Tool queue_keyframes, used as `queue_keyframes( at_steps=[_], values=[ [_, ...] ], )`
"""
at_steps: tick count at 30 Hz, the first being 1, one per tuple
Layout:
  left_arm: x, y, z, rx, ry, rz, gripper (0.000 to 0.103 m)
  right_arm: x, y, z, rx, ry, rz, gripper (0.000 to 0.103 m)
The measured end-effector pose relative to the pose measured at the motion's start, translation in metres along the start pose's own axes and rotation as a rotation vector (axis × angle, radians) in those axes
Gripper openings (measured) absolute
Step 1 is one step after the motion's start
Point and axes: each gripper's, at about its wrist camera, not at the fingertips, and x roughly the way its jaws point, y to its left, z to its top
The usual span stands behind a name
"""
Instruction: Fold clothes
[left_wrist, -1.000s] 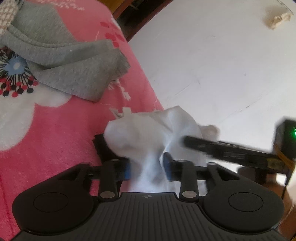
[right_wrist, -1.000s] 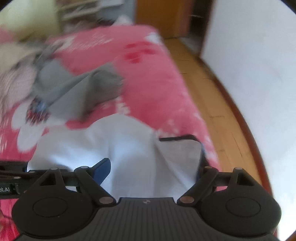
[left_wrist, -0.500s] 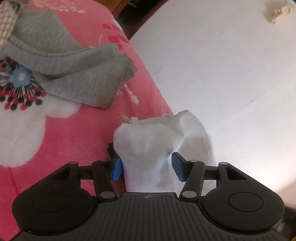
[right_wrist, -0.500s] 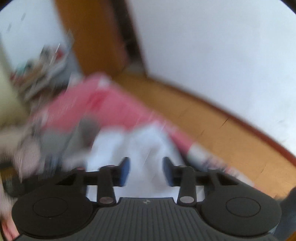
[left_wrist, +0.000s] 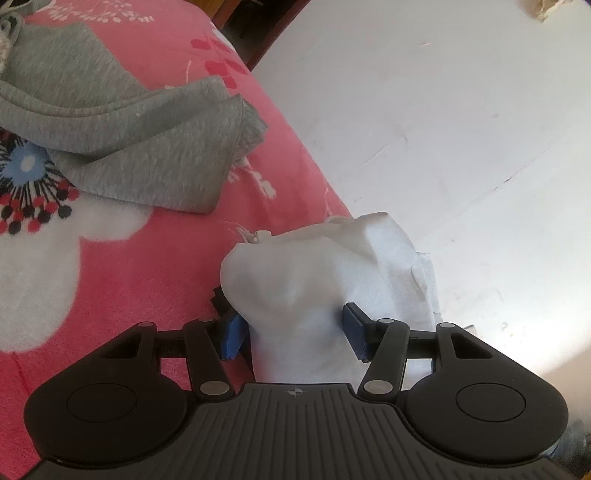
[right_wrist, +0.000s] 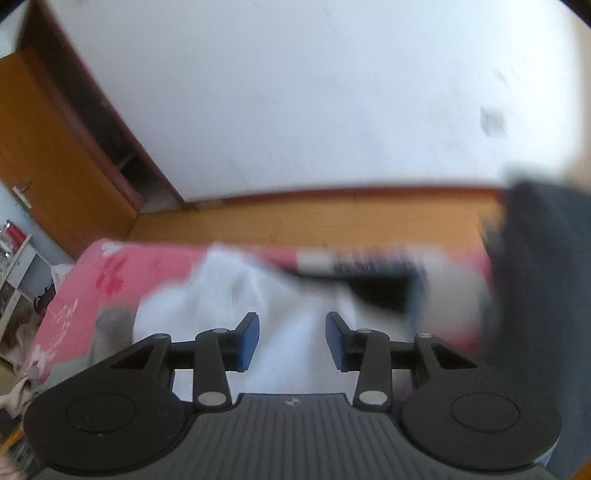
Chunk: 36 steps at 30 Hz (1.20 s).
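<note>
The white garment (left_wrist: 325, 280) is bunched between the half-open left hand-held gripper (left_wrist: 293, 332) – released by the right hand-held gripper (right_wrist: 291, 339), swung away, jaws opening, apparently empty – refolding needed.

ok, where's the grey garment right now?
In the left wrist view the grey garment lies crumpled at upper left on the pink floral blanket, beyond and left of the white cloth bunched between the left gripper's fingers.

Right gripper (right_wrist: 291, 338), jaws opening, with blurred white cloth (right_wrist: 229, 295) lying between its blue pads. Pink blanket (right_wrist: 92, 291) beneath; wooden floor (right_wrist: 332, 218), white wall (right_wrist: 295, 92) and door (right_wrist: 48, 155) beyond.
</note>
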Motion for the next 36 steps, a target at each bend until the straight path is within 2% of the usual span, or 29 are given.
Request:
queue_keyframes(
  at_steps=[3,6,8,11,15,18,20,21,23,25,28,31,36],
  values=[
    [0.003,-0.001,0.003,-0.004,0.007,0.003,0.055,-0.01,-0.015,-0.049,0.115,0.089,-0.016,0.042],
    [0.005,-0.003,0.005,0.001,0.024,0.016,0.054,-0.002,-0.046,-0.083,0.337,0.157,0.002,0.043],
    [0.004,-0.003,0.005,0.002,0.036,0.027,0.053,0.003,-0.064,-0.099,0.47,0.17,0.024,0.045],
    [0.005,-0.004,0.008,-0.005,0.051,0.036,0.053,0.014,-0.086,-0.114,0.593,0.167,0.07,0.052],
    [0.005,-0.004,0.01,-0.021,0.062,0.042,0.05,0.025,-0.1,-0.123,0.655,0.13,0.195,0.073],
    [0.005,-0.006,0.01,-0.021,0.064,0.046,0.046,0.029,-0.099,-0.122,0.638,0.12,0.242,0.074],
    [0.004,-0.006,0.01,-0.024,0.063,0.051,0.044,0.03,-0.098,-0.12,0.615,0.124,0.254,0.069],
    [0.004,-0.006,0.01,-0.028,0.063,0.054,0.044,0.031,-0.097,-0.118,0.599,0.132,0.254,0.062],
    [0.003,-0.006,0.009,-0.035,0.062,0.06,0.042,0.029,-0.092,-0.129,0.569,0.144,0.256,0.055],
    [0.002,-0.006,0.009,-0.041,0.06,0.069,0.04,0.032,-0.087,-0.129,0.534,0.164,0.25,0.035],
    [0.001,-0.005,0.008,-0.045,0.053,0.08,0.038,0.033,-0.082,-0.13,0.49,0.174,0.227,0.015],
    [0.0,-0.004,0.007,-0.051,0.046,0.08,0.036,0.026,-0.071,-0.124,0.442,0.167,0.208,0.008],
    [-0.003,-0.003,0.003,-0.066,0.038,0.069,0.033,0.004,-0.056,-0.092,0.311,0.11,0.175,0.005]
  ],
)
